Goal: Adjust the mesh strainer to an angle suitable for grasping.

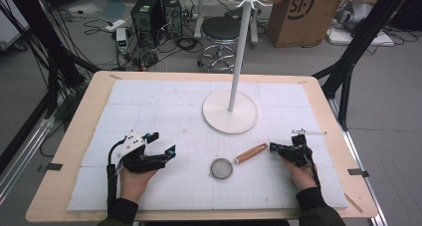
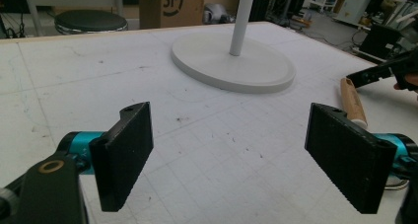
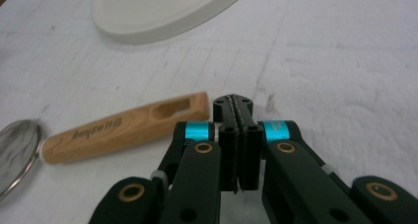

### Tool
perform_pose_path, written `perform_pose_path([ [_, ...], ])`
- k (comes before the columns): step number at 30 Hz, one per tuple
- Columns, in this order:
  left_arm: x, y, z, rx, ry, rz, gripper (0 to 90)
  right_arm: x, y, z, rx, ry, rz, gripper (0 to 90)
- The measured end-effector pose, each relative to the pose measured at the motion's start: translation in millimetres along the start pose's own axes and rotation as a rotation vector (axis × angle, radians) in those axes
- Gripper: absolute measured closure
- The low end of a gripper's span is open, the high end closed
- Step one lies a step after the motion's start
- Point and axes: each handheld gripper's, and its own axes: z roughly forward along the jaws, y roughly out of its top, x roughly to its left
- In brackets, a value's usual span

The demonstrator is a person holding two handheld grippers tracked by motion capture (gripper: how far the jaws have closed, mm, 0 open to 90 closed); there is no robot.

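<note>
A small strainer with a round metal mesh bowl [image 1: 221, 168] and a wooden handle [image 1: 251, 153] lies on the white mat, front centre. Its handle [image 3: 123, 128] shows in the right gripper view, just left of my right gripper [image 3: 235, 105], whose jaws are shut with nothing between them. In the high view my right gripper [image 1: 274, 147] rests just right of the handle's end. My left gripper [image 1: 164, 144] sits at the front left with its jaws wide open and empty; its pads [image 2: 123, 152] frame bare mat, with the handle [image 2: 352, 103] off to the right.
A white rack with a round base [image 1: 230, 111], a tall pole and hooks on top stands at the mat's centre back. Behind the table are a stool [image 1: 220, 29], a cardboard box [image 1: 298, 12], computer gear and cables. A black frame leg [image 1: 348, 61] stands at the right.
</note>
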Motion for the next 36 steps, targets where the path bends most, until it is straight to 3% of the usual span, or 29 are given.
perform_pose_path([
  [6, -0.1, -0.4, 0.3, 0.003, 0.002, 0.000, 19.0, -7.9, 9.5, 5.9, 0.007, 0.014, 0.002, 89.8],
  [13, 0.1, -0.8, 0.8, 0.006, 0.003, -0.002, 19.1, -3.5, 11.8, 10.3, 0.027, 0.027, -0.059, 89.8],
  [15, 0.0, -0.6, 0.6, 0.008, 0.002, 0.000, 19.1, -6.1, 13.8, 9.0, 0.010, 0.008, -0.050, 89.8],
  [17, -0.1, -0.6, 0.4, 0.008, 0.001, 0.000, 19.1, -9.2, 15.1, 10.4, 0.022, 0.027, -0.032, 89.8],
  [20, 0.5, -0.9, 0.8, 0.008, 0.001, -0.002, 19.1, -0.7, 13.8, 12.8, 0.038, 0.021, -0.089, 89.8],
  [28, 0.1, -0.8, 0.4, 0.008, 0.001, -0.002, 19.1, 7.6, 11.5, 13.8, 0.056, 0.035, -0.121, 89.8],
  [36, 0.0, -0.6, 0.4, 0.006, -0.003, -0.002, 19.2, 26.1, 3.1, 15.6, 0.068, 0.052, -0.146, 89.8],
])
